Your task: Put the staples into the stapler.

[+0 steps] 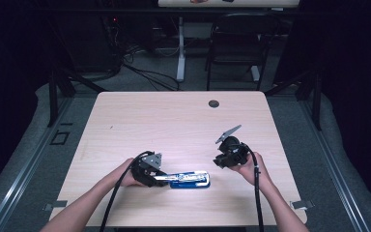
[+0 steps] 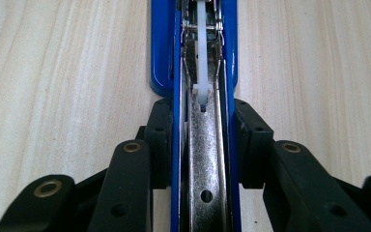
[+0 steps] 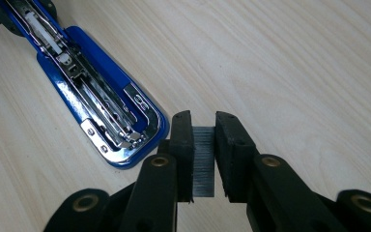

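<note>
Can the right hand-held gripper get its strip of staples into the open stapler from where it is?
Probably yes: the stapler lies open, steadied by the left hand-held gripper, with bare table before the right hand-held gripper.

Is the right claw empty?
No, the right claw is shut on a strip of staples, beside the open blue stapler.

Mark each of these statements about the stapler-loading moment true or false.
1. The left gripper clamps the blue stapler. True.
2. The right gripper is empty. False: its jaws hold a strip of staples.
3. The stapler lies opened, its metal channel exposed. True.
4. The staples already sit in the channel. False: they are still beside the stapler, over the table.
5. The stapler is red. False: blue.
</note>
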`<state>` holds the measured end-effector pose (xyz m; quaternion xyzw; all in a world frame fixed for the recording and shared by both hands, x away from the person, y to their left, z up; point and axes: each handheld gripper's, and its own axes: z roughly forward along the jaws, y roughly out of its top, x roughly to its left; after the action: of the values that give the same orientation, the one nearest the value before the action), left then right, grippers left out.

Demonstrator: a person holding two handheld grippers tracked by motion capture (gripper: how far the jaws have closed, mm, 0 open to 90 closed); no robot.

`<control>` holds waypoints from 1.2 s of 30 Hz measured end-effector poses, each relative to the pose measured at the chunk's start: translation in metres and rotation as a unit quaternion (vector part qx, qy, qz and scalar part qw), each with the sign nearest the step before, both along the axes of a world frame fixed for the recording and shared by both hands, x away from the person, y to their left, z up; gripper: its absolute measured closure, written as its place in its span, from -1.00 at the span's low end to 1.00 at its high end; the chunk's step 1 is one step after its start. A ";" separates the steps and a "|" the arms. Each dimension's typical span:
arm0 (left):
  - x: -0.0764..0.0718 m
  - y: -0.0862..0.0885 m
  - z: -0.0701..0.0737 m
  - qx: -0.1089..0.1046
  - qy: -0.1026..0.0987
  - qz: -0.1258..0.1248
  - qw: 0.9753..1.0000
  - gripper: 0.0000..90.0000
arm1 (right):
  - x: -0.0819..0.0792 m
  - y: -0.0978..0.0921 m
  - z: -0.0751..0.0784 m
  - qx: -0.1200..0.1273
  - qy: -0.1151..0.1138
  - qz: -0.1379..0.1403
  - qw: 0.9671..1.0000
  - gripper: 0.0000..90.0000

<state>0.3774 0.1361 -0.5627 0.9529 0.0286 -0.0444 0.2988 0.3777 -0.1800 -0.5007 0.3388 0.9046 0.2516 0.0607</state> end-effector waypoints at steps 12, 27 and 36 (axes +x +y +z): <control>0.002 -0.001 0.000 0.004 0.000 -0.010 1.000 0.45 | 0.010 0.021 0.011 -0.002 -0.028 0.030 0.999 0.75; 0.007 0.000 -0.001 -0.004 0.013 -0.020 1.000 0.44 | 0.011 0.046 0.015 0.011 -0.029 0.081 0.996 0.75; 0.009 -0.001 0.000 0.005 0.012 -0.025 1.000 0.43 | 0.005 0.056 0.011 0.031 -0.023 0.124 0.992 0.75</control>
<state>0.3861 0.1352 -0.5628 0.9541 0.0086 -0.0627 0.2926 0.3823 -0.1240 -0.4893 0.2201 0.9296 0.2928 0.0397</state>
